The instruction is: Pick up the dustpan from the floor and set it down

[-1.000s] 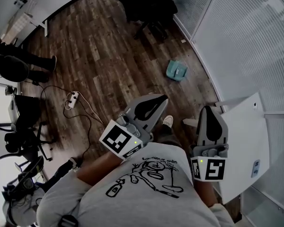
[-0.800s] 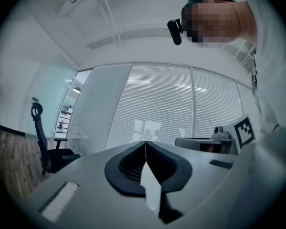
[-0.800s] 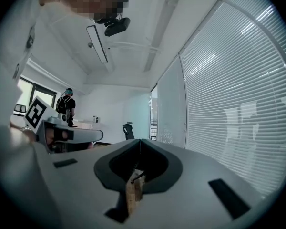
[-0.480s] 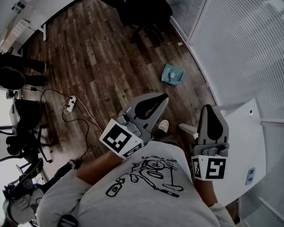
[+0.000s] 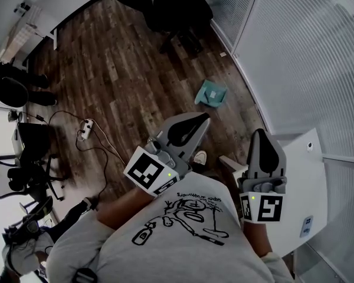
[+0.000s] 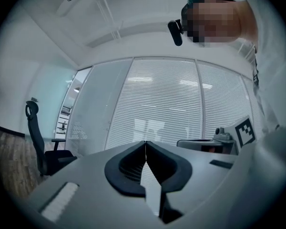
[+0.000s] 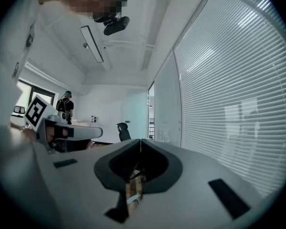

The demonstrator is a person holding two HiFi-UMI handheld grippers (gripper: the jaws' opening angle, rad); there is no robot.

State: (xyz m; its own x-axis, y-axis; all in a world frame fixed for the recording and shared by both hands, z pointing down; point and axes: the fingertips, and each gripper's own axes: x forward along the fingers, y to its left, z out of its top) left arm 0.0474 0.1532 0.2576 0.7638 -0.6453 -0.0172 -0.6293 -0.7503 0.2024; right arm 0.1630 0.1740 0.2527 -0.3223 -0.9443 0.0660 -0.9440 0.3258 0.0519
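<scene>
My left claw (image 5: 204,120) and right claw (image 5: 261,134) are both pinched together at the tips, empty. Ahead, the teal dustpan (image 5: 211,93) lies on the wood floor (image 5: 124,58), near the glass wall (image 5: 295,52). I can't tell whether it holds anything.

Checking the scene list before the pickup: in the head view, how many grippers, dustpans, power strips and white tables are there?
Grippers: 2 (left gripper, right gripper)
Teal dustpan on the floor: 1
Power strip on the floor: 1
White table: 1
Total: 5
</scene>
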